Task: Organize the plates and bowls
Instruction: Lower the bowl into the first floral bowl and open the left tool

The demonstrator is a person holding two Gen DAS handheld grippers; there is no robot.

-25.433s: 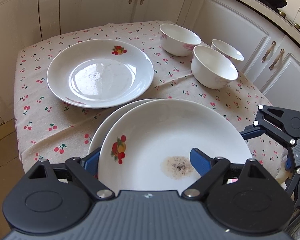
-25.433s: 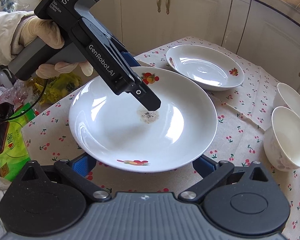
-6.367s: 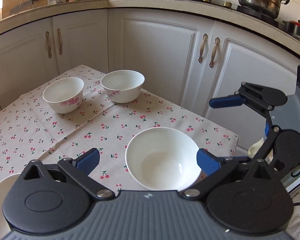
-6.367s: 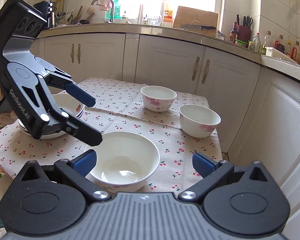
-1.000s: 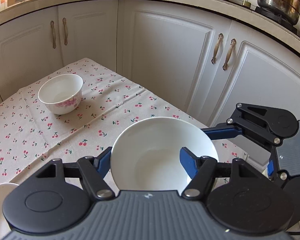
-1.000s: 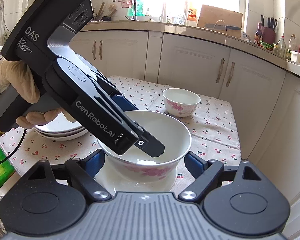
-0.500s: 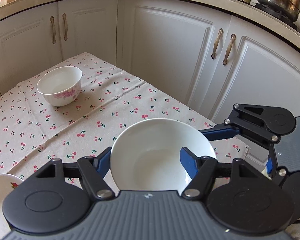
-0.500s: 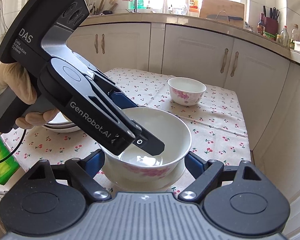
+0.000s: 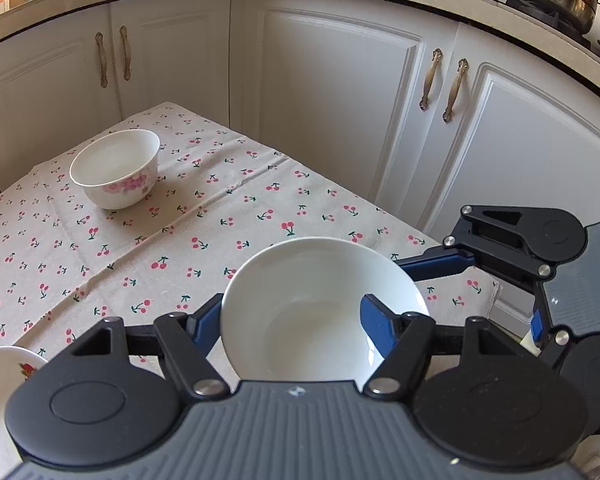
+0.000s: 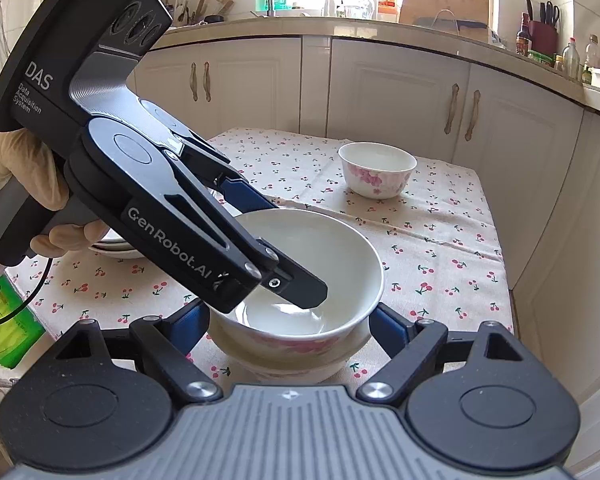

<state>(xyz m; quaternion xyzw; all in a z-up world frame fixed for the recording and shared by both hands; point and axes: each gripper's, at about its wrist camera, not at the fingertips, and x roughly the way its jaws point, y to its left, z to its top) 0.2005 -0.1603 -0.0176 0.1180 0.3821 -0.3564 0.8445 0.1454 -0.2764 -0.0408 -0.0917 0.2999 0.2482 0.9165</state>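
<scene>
Right now my left gripper [image 9: 292,324] is closed on the wall of a white bowl [image 9: 320,308]. One blue finger is outside the rim and the other is inside. In the right wrist view this bowl sits in a second bowl [image 10: 300,364] just under it, down on the cherry tablecloth [image 9: 172,240]. I cannot tell if it is all the way down in it.

My right gripper [image 10: 290,324] has its jaws spread wide, one on each side of the two bowls. I do not see the pads pressing on them, so it holds nothing.

One more bowl with pink flowers [image 10: 376,170] stands alone, well apart, near the far end of the table. A stack of plates [image 10: 116,244] peeks out behind my left gripper, so the plates look done. I think the bowls are about half done.

To do this step well, I should go slowly. I should lower the top bowl straight, so it sits flat and does not tip or clink. My right jaws can stay around the bottom bowl so it cannot slide on the cloth. The bowls stand close to the table's edge, so I must not push them that way. Only when the top bowl rests snug should I let go. Then I should pull my inside finger up and out gently.
</scene>
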